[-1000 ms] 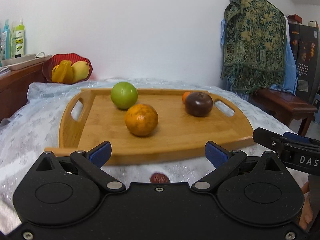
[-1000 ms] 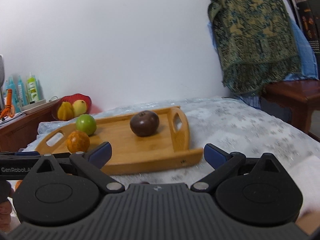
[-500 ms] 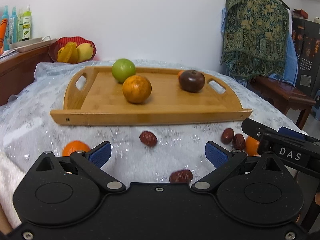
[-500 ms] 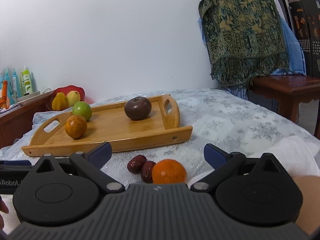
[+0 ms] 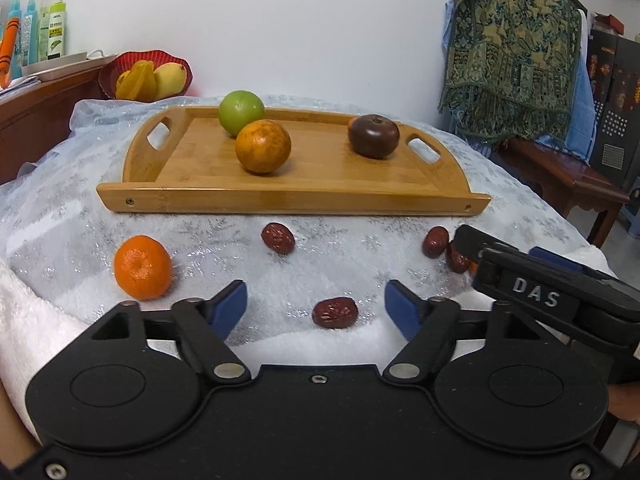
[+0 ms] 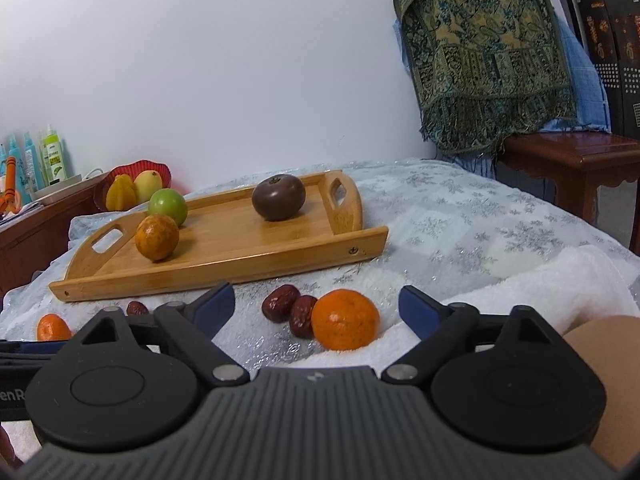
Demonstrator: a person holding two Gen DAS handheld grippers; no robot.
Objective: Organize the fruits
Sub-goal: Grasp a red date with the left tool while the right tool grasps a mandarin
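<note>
You have a smooth, satin-finished wooden tray (image 5: 288, 196) on a glittery snowflake-print cloth (image 5: 224, 240) over a fluffy white towel (image 6: 560, 280), wrinkled glossy dates (image 5: 334, 313), a dimpled matt tangerine (image 5: 143, 267), and matt black plastic grippers with shiny metal pins.

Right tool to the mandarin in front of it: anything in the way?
Nothing visible. The mandarin lies between the closing right tool's open fingers, untouched. Two red dates sit against its left side, so the left finger could nudge them.
</note>
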